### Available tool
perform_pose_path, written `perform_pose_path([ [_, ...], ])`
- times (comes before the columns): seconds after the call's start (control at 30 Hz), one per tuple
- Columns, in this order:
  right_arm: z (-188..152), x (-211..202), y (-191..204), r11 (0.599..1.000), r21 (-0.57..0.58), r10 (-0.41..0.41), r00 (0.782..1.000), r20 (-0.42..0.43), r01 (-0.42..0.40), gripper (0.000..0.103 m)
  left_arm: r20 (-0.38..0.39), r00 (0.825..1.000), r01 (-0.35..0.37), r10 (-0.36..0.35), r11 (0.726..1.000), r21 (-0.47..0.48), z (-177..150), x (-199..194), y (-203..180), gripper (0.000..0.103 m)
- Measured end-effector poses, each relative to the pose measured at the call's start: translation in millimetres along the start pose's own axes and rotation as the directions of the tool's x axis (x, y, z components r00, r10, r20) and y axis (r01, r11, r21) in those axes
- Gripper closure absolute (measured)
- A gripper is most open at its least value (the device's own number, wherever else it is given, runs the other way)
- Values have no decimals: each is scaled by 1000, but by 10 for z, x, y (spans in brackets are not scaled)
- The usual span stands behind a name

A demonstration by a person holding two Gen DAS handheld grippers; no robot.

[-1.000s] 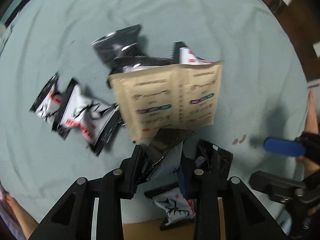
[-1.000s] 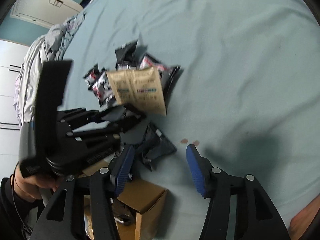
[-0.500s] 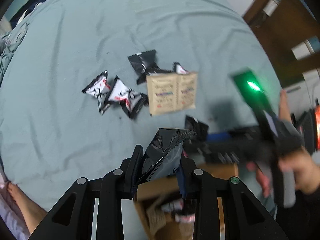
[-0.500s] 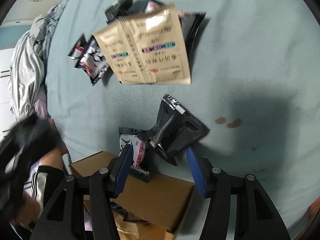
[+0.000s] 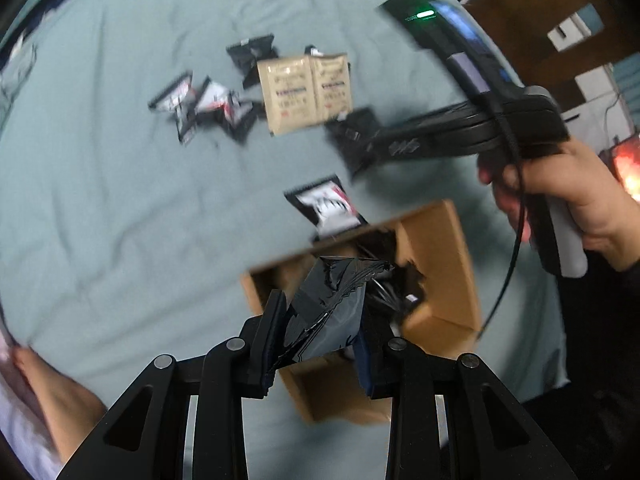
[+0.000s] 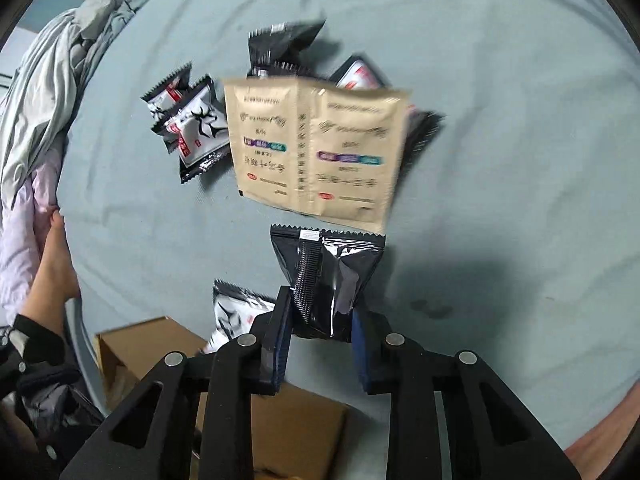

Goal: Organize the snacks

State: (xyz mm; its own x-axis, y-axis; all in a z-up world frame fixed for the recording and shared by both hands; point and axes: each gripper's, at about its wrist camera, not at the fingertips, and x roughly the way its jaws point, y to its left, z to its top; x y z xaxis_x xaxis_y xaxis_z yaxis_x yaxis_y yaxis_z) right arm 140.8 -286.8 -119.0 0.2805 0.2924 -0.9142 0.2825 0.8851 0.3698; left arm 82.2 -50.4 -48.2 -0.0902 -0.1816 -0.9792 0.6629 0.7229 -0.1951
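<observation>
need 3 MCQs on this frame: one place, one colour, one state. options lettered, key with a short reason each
1. Where is the left claw?
A. above the open cardboard box
B. over the tan sachets
C. off the bed

2. What colour is the twin sachet pack?
A. red
B. tan
C. green

3. What is the right claw doing?
A. open and empty
B. gripping the box
C. shut on a black packet

Key: 1 A, the box opening lies right behind its fingers; 2 B, it is plain tan with dark print; 3 C, both pads press the packet's lower end.
</observation>
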Motion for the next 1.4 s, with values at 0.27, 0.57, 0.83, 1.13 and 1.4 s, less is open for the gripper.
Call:
perform_pose_path([
  [0.27,-509,-1001,-257,999,54,-13,988,157,4,78,44,999,-21,19,999,35,-261,-418,-263,73],
  [0.57,-1157,-1685,22,999,30,-31,985,167,26,78,94,992,-98,80,973,208,-672,-676,-833,72],
  [0.83,-1312,-1937,309,1000,24,-16,985,172,12,78,140,986,-114,88,976,184,-543,-582,-885,71],
  [1.13,-1326,-1913,653,1000,3,-15,988,155,14,78,233,968,-127,91,982,142,-434,-762,-842,40],
  [1.4,-1314,-1621,894,997,-59,-45,997,60,48,78,220,955,-215,200,976,46,-386,-705,-488,37],
])
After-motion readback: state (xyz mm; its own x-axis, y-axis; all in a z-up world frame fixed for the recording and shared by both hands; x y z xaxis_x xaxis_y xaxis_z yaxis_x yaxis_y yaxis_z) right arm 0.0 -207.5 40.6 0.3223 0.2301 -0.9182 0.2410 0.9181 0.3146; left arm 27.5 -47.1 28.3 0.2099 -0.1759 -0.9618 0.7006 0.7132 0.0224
